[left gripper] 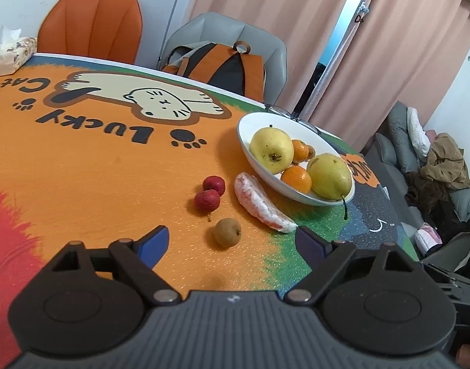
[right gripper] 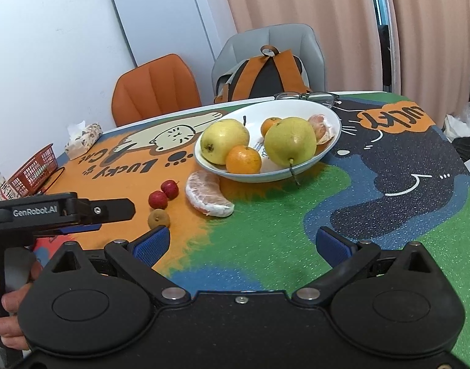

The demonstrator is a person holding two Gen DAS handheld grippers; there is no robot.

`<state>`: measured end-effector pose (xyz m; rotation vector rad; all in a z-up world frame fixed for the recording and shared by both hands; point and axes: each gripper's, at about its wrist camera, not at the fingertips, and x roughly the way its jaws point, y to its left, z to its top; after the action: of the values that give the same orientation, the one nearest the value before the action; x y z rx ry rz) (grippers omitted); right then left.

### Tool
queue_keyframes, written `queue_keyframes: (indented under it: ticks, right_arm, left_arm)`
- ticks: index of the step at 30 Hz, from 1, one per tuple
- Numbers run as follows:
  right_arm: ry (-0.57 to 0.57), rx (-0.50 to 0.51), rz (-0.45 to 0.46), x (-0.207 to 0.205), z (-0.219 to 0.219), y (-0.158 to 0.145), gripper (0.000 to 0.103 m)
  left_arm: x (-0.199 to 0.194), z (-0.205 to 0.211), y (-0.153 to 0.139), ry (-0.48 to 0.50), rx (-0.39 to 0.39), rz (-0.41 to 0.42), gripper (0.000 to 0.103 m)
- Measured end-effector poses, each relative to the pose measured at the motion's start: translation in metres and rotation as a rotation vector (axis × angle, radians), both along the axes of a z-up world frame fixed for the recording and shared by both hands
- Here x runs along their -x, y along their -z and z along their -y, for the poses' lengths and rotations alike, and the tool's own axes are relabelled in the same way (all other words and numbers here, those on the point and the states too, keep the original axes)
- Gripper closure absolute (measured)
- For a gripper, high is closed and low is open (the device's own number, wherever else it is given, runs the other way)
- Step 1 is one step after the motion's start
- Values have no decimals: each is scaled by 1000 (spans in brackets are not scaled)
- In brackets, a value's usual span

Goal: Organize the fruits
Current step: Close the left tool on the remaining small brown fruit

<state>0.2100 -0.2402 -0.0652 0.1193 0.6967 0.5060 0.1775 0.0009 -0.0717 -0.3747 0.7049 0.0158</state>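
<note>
So both grippers, left gripper (left gripper: pixel 232 243) and right gripper (right gripper: pixel 241 246), hover over the tabletop (right gripper: pixel 265 230) with fingers spread wide, holding nothing. Nearest the white bowl (left gripper: pixel 250 150) on its near side: a brown longan (left gripper: pixel 226 232), two red lychees (left gripper: pixel 210 193), and a peeled pomelo segment (left gripper: pixel 261 203) touching its rim. Inside: pears (left gripper: pixel 272 150) and mandarins (left gripper: pixel 296 178).

Red basket (right gripper: pixel 35 169) cut off at left edge.
</note>
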Motion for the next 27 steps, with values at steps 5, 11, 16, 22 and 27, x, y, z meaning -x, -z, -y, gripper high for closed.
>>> queue_keyframes:
  ticks: [5,11,16,22,27]
  right_arm:
    - [-5,-9,-10,-8,3,1,6]
    - [-23,-6,-12,-16,-1,2,6]
    - [-44,1,-20,-24,-10,7,7]
    - [-64,3,-39,-35,-21,11,8]
    - [-82,6,-42,-41,-31,10,8]
  left_arm:
    - [-14,4,9,-1,4,-38,32]
    - [-27,3,20,-11,6,-67,40]
    - [-34,4,28,-10,-2,-74,47]
    - [-39,-6,30,-24,17,-82,77]
    - [-38,-19,29,-45,40,-92,80]
